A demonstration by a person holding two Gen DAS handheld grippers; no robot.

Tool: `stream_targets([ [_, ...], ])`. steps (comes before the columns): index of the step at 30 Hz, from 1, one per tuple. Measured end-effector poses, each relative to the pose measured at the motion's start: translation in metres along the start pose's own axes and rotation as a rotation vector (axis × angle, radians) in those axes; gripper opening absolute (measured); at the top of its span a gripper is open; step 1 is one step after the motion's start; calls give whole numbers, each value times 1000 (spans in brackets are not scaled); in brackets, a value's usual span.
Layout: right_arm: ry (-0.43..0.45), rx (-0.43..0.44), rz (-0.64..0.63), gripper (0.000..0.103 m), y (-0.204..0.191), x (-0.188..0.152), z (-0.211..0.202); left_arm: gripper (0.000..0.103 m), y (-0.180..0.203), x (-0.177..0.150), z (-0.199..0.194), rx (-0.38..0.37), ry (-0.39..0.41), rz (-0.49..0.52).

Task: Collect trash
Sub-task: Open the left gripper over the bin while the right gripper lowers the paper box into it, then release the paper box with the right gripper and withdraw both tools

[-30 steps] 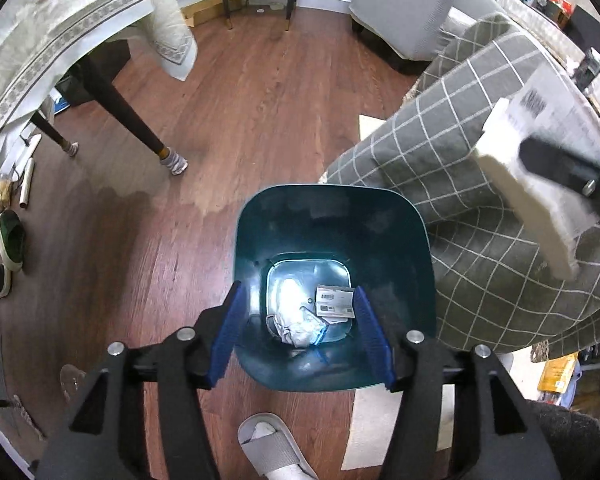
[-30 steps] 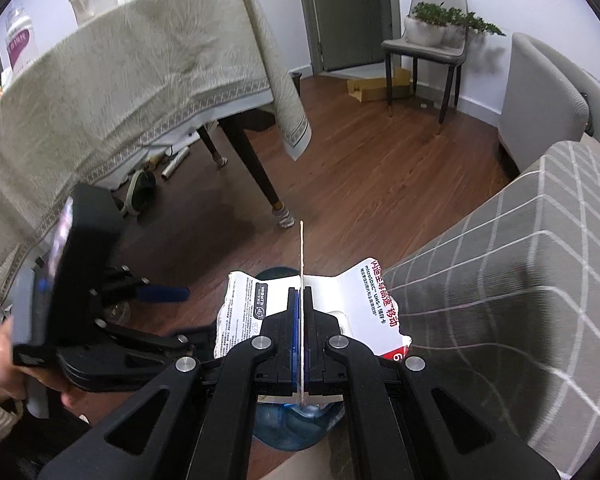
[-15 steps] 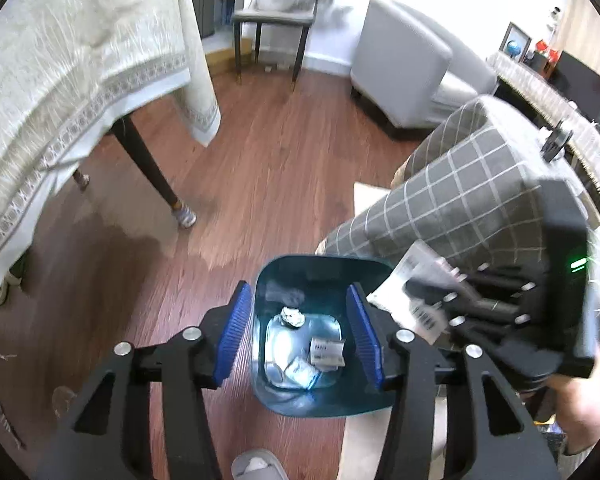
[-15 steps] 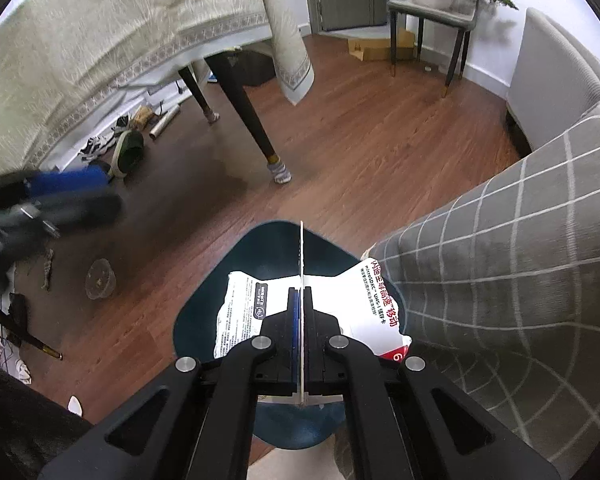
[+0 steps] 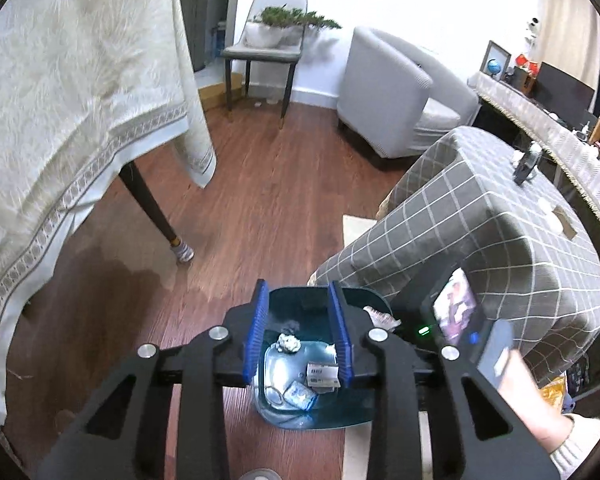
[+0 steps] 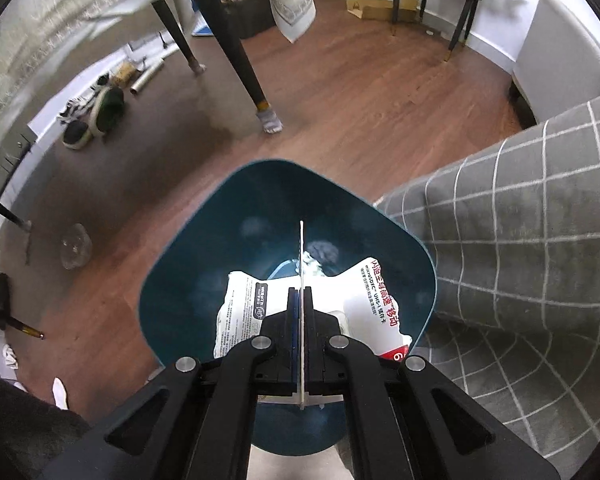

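Note:
A dark teal trash bin [image 5: 364,300] [image 6: 204,248] stands on the wood floor beside a grey checked cover. Inside it lie a crumpled paper ball [image 5: 288,343], a small labelled box [image 5: 321,372] and a clear wrapper [image 5: 299,390]. My left gripper [image 5: 300,332] hangs above the bin, its blue pads closing with nothing between them. My right gripper [image 6: 300,304] is shut on a flat white card package with red print [image 6: 372,300], held edge-on over the bin's mouth. The right gripper's body and a hand show at the right of the left wrist view.
A cloth-covered table [image 5: 60,100] with a dark leg [image 6: 240,52] stands left of the bin. The grey checked cover [image 5: 500,220] [image 6: 520,220] borders the bin on the right. A grey armchair [image 5: 396,92], a chair with a plant [image 5: 268,52], and shoes [image 6: 100,116] sit farther off.
My left gripper rose and tilted up while its pads narrowed. My right gripper came down with the card package, from above and right of the bin to just over its mouth.

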State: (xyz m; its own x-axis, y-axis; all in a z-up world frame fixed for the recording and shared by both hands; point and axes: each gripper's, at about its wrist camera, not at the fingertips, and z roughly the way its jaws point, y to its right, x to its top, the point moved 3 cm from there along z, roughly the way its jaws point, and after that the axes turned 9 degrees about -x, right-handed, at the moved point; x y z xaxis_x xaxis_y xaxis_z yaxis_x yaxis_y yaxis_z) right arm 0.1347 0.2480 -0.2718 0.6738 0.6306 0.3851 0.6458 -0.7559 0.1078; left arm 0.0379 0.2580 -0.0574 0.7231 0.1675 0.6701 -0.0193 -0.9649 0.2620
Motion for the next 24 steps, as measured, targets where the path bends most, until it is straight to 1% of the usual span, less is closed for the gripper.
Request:
stream_targets([
  [2,-12,-12,-10,2,-4,-3,3,32,2,5,-6,-20,22,-5],
  [3,-18,-18,-18,9,-4,-5,5,32,4,7,-9,-30,33,-7],
  [4,-25,-23,-28,17,-6,-7,6,32,7,8,-12,-37,45,-5],
  [5,-26,-26,-33,40,-7,-10,6,32,9,10,-15,-42,57,1],
  [6,-21,-27,-34,48,-7,-11,5,32,12,11,-18,-47,68,5],
  [9,-10,-11,-50,47,-11,-13,-2,32,17,16,-25,-56,95,18],
  [14,41,-7,-65,47,-11,-14,-25,32,30,23,-33,-68,123,30],
  [20,132,20,-71,47,-6,-10,-62,32,52,32,-48,-78,183,74],
  [24,200,38,-86,47,-6,-8,-96,32,59,38,-56,-62,216,81],
])
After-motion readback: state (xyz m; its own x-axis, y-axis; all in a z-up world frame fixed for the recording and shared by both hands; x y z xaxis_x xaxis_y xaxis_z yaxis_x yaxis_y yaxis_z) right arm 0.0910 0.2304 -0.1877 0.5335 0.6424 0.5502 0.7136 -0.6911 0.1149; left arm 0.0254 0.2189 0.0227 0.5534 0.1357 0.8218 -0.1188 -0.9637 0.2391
